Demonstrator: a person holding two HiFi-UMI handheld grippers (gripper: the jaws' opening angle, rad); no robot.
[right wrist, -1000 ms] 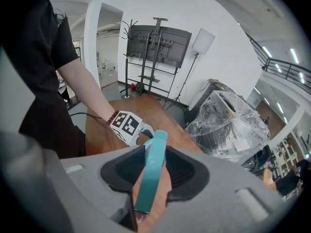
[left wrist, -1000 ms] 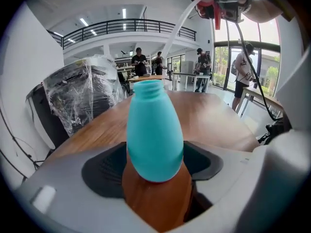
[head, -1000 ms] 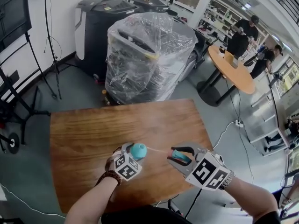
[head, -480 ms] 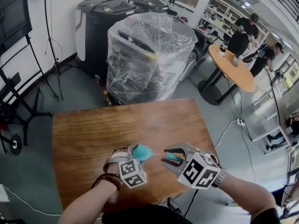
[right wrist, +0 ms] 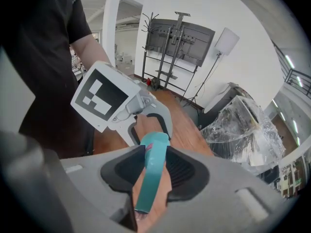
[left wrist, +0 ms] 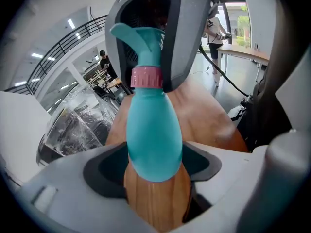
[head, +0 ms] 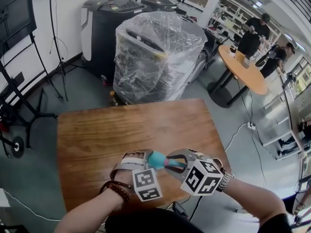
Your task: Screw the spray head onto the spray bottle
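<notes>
The left gripper (left wrist: 154, 165) is clamping the round lower part of the teal bottle (left wrist: 154, 130). Its jaws have just been closing a little, and the bottle is sitting between them with the pads pressing on both its sides. The right gripper (right wrist: 154, 173) is gripping the teal head (right wrist: 151, 178), and its jaws are standing tight on the two flat sides of it. The two grippers are meeting tip to tip, just above the near edge of the table (head: 121, 130), and both are pointing downward at an angle. In the left gripper view the pink collar (left wrist: 146, 77) of the head is sitting right on the bottle's neck, and the nozzle is pointing up and to the left. How far the collar is screwed on I cannot tell. Behind the table a machine wrapped in clear plastic (head: 155, 57) is standing on the floor.
</notes>
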